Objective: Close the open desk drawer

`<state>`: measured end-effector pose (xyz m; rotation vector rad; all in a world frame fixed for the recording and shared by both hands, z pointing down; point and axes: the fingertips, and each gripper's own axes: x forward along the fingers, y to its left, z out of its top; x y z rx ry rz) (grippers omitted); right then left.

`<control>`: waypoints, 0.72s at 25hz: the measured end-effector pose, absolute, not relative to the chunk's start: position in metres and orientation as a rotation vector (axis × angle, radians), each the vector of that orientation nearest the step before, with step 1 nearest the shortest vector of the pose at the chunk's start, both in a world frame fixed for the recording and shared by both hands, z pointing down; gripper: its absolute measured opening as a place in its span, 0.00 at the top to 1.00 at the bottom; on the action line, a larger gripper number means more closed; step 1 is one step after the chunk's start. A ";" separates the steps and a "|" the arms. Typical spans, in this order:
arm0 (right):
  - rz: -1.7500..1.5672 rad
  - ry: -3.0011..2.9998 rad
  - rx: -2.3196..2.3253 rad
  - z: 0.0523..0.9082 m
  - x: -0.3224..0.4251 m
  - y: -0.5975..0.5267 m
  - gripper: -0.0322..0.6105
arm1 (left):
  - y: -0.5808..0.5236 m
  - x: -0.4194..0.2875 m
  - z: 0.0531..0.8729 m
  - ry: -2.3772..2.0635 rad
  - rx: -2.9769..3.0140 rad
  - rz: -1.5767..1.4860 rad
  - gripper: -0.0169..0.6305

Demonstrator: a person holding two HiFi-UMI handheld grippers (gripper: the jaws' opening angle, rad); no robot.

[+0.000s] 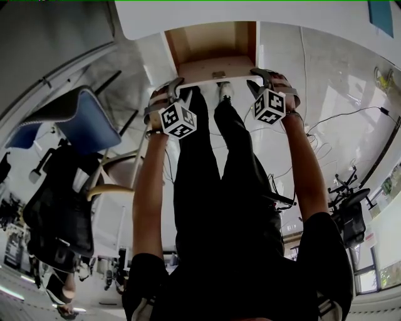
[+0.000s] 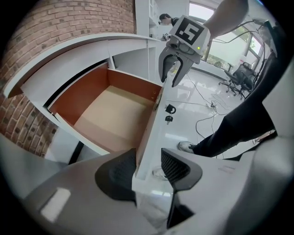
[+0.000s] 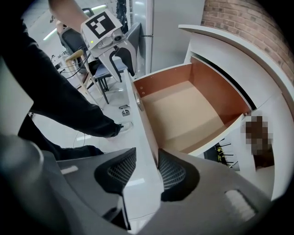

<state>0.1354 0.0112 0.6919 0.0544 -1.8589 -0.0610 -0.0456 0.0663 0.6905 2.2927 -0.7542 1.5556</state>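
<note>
The desk drawer (image 1: 213, 45) stands pulled out, its brown inside (image 2: 115, 114) bare. Its white front panel (image 2: 158, 124) carries a lock with keys (image 2: 170, 110) hanging from it. My left gripper (image 2: 148, 167) straddles one end of the panel's top edge with both pads against it, one inside the drawer and one outside. My right gripper (image 3: 147, 170) clamps the other end of the same panel (image 3: 138, 119) in the same way. In the head view the left gripper (image 1: 175, 84) and right gripper (image 1: 257, 76) sit at the two front corners, both pointing steeply down.
The white desk top (image 1: 250, 12) overhangs the drawer, with a brick wall (image 2: 55, 27) behind. My legs (image 1: 213, 163) stand right before the drawer front. A blue chair (image 1: 88, 119) is at the left, cables (image 1: 338, 119) and a black office chair (image 1: 351, 213) at the right.
</note>
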 end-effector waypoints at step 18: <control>-0.121 -1.863 0.012 0.683 0.134 0.007 0.81 | 0.061 -0.051 0.682 -0.723 2.340 1.661 0.82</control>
